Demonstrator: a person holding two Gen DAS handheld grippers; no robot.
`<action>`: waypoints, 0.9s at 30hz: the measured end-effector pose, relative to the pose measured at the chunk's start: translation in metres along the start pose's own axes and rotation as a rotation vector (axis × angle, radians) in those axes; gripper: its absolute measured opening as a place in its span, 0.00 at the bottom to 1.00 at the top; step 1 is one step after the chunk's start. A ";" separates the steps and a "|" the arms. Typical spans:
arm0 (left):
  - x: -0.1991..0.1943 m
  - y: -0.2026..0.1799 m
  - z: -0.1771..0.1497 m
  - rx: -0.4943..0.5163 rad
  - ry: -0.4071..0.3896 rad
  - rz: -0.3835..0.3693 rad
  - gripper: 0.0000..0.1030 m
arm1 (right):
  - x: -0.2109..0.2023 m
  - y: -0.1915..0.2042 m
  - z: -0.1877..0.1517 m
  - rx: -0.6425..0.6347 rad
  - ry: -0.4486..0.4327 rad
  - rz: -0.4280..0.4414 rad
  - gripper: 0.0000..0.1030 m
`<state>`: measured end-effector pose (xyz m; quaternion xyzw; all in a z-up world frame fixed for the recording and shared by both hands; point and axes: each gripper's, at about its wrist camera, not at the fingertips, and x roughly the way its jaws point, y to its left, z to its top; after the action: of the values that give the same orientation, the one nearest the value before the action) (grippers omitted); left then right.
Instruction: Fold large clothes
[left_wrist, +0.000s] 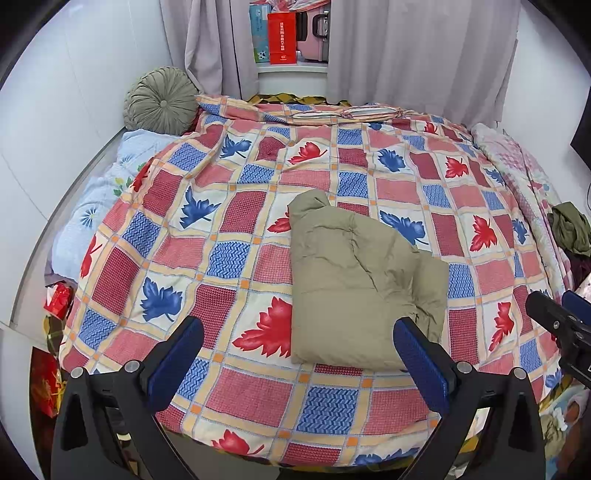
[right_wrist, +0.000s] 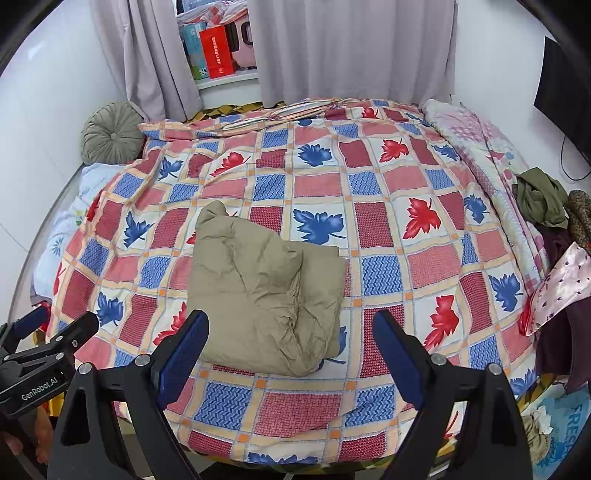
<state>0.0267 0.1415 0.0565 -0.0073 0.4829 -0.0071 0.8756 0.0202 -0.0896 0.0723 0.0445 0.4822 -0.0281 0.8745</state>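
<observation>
A beige padded garment (left_wrist: 354, 284) lies folded into a thick bundle on the leaf-patterned bedspread (left_wrist: 236, 206), near the bed's front edge. My left gripper (left_wrist: 299, 332) hovers above the bed just in front of the bundle, jaws wide apart and nothing between them. In the right wrist view the same beige garment (right_wrist: 262, 295) sits left of centre on the bedspread (right_wrist: 399, 236). My right gripper (right_wrist: 291, 328) hangs over the bundle's near edge, open and not touching it. The right gripper's black body also shows at the right edge of the left wrist view.
A round green cushion (left_wrist: 160, 99) and a pale blue quilt (left_wrist: 96, 199) lie at the bed's far left. Loose clothes (right_wrist: 543, 199) are piled on the right edge, beside a pink floral blanket (right_wrist: 476, 147). Grey curtains (left_wrist: 406, 51) and a shelf with boxes (left_wrist: 284, 37) stand behind.
</observation>
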 end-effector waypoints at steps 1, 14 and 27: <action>0.001 0.000 0.000 0.000 0.000 0.000 1.00 | 0.000 0.000 0.000 0.000 0.000 -0.001 0.89; -0.002 0.000 0.001 0.000 0.002 0.002 1.00 | 0.001 0.000 0.000 0.001 0.002 0.000 0.89; -0.011 0.004 -0.007 0.011 -0.013 -0.001 1.00 | -0.003 -0.001 0.001 0.003 0.005 0.001 0.89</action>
<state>0.0154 0.1457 0.0620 -0.0029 0.4769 -0.0102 0.8789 0.0194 -0.0903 0.0748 0.0459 0.4844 -0.0283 0.8732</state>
